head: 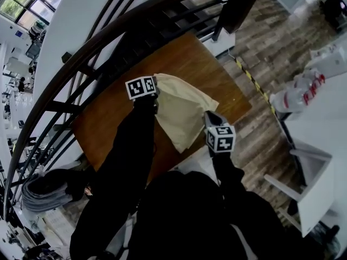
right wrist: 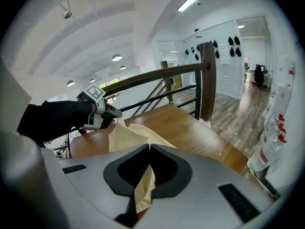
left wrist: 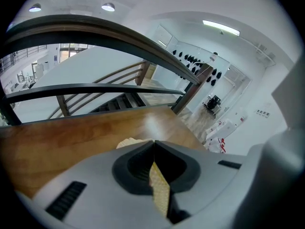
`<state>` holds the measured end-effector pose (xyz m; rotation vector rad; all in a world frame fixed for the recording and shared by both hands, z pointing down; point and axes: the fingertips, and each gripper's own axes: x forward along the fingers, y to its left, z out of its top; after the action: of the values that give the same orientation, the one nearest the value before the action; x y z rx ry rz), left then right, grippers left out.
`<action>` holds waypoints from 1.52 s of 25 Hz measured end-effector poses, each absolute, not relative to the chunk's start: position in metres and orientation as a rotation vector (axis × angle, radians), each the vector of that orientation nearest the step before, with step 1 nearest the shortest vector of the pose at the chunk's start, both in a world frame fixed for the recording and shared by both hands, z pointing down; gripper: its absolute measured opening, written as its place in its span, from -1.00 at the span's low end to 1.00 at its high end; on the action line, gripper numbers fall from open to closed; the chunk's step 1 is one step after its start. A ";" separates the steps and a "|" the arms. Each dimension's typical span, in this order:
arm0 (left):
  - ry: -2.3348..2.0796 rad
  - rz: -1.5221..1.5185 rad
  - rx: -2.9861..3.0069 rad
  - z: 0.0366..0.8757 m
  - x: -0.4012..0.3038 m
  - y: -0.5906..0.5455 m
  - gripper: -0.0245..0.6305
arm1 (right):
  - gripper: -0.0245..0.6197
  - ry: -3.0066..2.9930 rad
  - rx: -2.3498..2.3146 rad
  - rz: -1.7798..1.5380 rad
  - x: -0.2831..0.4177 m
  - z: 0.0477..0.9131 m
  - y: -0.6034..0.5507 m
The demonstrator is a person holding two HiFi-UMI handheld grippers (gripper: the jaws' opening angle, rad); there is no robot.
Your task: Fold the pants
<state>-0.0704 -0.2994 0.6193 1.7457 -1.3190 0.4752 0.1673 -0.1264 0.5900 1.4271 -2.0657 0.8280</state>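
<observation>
Cream pants (head: 181,111) lie partly lifted over the brown wooden table (head: 217,75). My left gripper (head: 155,97) is shut on their far left edge, and my right gripper (head: 208,116) is shut on their near right edge. In the left gripper view a strip of cream cloth (left wrist: 160,191) runs between the closed jaws of the left gripper (left wrist: 153,145). In the right gripper view the right gripper (right wrist: 149,148) pinches the cloth (right wrist: 128,133), which stretches across to the left gripper (right wrist: 106,114) and the black sleeve behind it.
A dark curved stair railing (head: 108,42) runs along the table's far and left sides. At the right stand a white table with bottles (head: 295,97) and a white chair (head: 309,183). Yellow-black tape (head: 252,80) marks the wood floor. A grey bundle (head: 46,193) lies at lower left.
</observation>
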 end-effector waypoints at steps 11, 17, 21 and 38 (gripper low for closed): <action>-1.311 0.529 1.735 0.646 -0.048 -0.311 -0.91 | -0.90 -1.916 1.465 0.947 0.194 0.631 -0.153; -1.305 0.532 1.728 0.658 -0.041 -0.315 -0.91 | -0.90 -1.802 1.478 1.037 0.204 0.652 -0.164; -1.295 0.538 1.732 0.666 -0.034 -0.318 -0.91 | -0.90 -1.740 1.462 1.087 0.212 0.665 -0.169; -1.243 0.418 1.769 0.679 -0.009 -0.331 -0.62 | -0.66 -1.614 1.544 1.122 0.247 0.699 -0.181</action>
<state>-0.0094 -0.3315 0.6791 1.7685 -1.2428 0.4182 0.2470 -0.1811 0.6988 1.5435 -1.6143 1.1222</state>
